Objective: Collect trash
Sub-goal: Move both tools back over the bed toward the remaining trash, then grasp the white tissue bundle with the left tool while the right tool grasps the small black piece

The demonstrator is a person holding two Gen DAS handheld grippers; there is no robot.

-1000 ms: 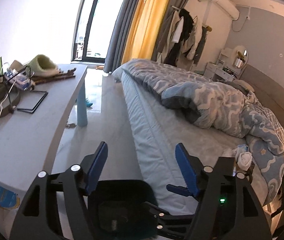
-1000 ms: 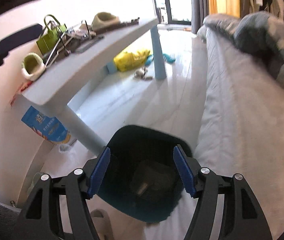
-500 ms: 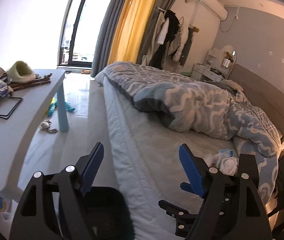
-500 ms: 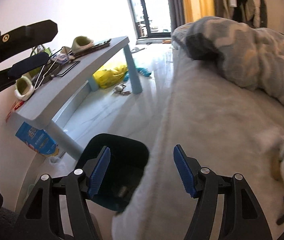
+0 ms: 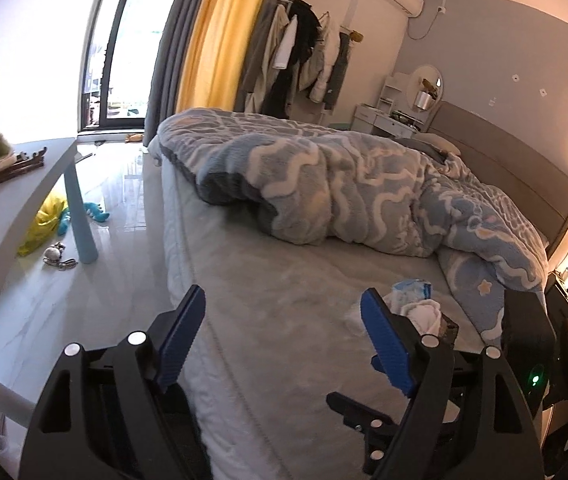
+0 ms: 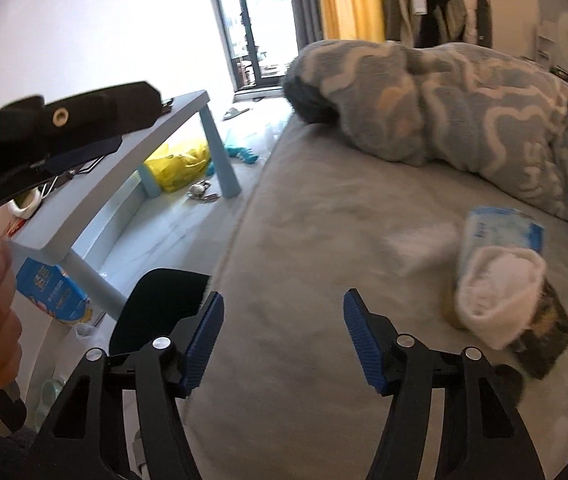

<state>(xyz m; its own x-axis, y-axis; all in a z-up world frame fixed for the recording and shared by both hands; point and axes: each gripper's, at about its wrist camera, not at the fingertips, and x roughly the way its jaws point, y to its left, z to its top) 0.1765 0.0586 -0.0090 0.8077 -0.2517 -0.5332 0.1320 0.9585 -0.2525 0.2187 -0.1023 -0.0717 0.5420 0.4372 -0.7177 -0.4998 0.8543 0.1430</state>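
Bedroom's messy, both grippers, left gripper (image 5: 281, 340) just widening and right gripper (image 6: 281, 342) narrowing, gape empty over the bed (image 6: 304, 248), trash pile (image 6: 500, 280) near its right edge.

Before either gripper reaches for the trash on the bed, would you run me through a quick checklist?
1. Right gripper empty, jaws apart, just closing a little: ok.
2. Left gripper empty, jaws apart, just opening: ok.
3. Trash pile in view on the bed: ok.
4. Bare sheet between right gripper and pile: ok.
5. Bin on the floor beside the bed: ok.
6. What the pile's dark item is: cannot tell.
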